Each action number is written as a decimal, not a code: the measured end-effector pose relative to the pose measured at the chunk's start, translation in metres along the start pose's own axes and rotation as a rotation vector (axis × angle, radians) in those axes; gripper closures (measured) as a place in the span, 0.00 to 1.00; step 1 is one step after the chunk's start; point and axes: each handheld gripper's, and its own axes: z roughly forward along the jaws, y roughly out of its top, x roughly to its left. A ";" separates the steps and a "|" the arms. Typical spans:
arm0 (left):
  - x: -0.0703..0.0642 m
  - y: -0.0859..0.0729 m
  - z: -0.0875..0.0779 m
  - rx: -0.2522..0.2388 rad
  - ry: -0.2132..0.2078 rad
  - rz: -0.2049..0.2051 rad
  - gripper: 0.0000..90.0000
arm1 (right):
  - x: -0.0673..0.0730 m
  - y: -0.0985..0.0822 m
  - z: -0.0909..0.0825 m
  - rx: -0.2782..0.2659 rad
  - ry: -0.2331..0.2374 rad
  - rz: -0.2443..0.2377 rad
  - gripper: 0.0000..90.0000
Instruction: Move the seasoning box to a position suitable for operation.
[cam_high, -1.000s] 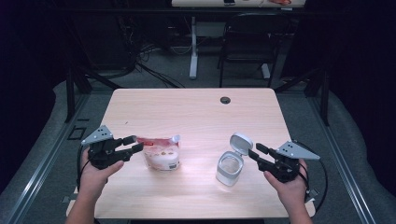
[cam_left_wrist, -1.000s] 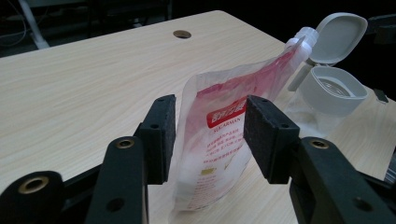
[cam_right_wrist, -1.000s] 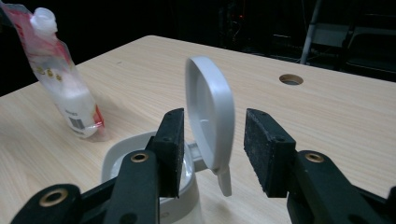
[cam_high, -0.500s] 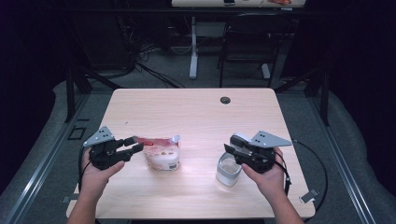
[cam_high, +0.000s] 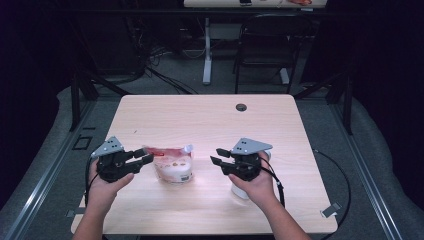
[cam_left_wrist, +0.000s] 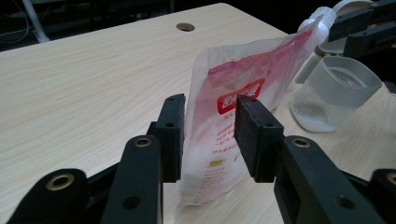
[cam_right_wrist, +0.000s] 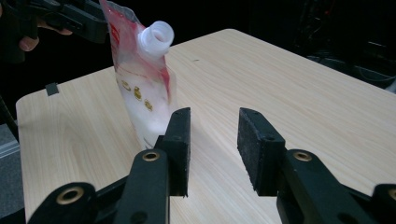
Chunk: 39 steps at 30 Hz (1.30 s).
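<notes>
Right now our left gripper (cam_high: 142, 159) has its jaws closing around the upright red-and-white pouch (cam_high: 172, 162) at the table's (cam_high: 200, 120) near-left; the pads flank the pouch's edge, though we can't tell whether they press on it. Our right gripper (cam_high: 216, 156) sits just right of the pouch, jaws half-open on nothing after narrowing, above the clear jar (cam_left_wrist: 334, 93).

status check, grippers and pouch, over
Left gripper closing around pouch, pads not yet pressing. Right gripper open, empty, near spout. Jar behind; nothing blocking.
</notes>
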 end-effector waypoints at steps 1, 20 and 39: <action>0.000 0.000 0.000 0.000 0.001 -0.003 0.72 | 0.002 0.001 0.004 0.002 0.007 -0.002 0.72; 0.001 -0.001 0.000 -0.007 -0.006 -0.003 0.78 | 0.024 0.019 0.053 0.000 0.097 -0.036 0.68; 0.000 0.000 -0.001 -0.002 -0.033 0.017 0.92 | 0.026 0.021 0.054 0.020 0.061 -0.083 0.80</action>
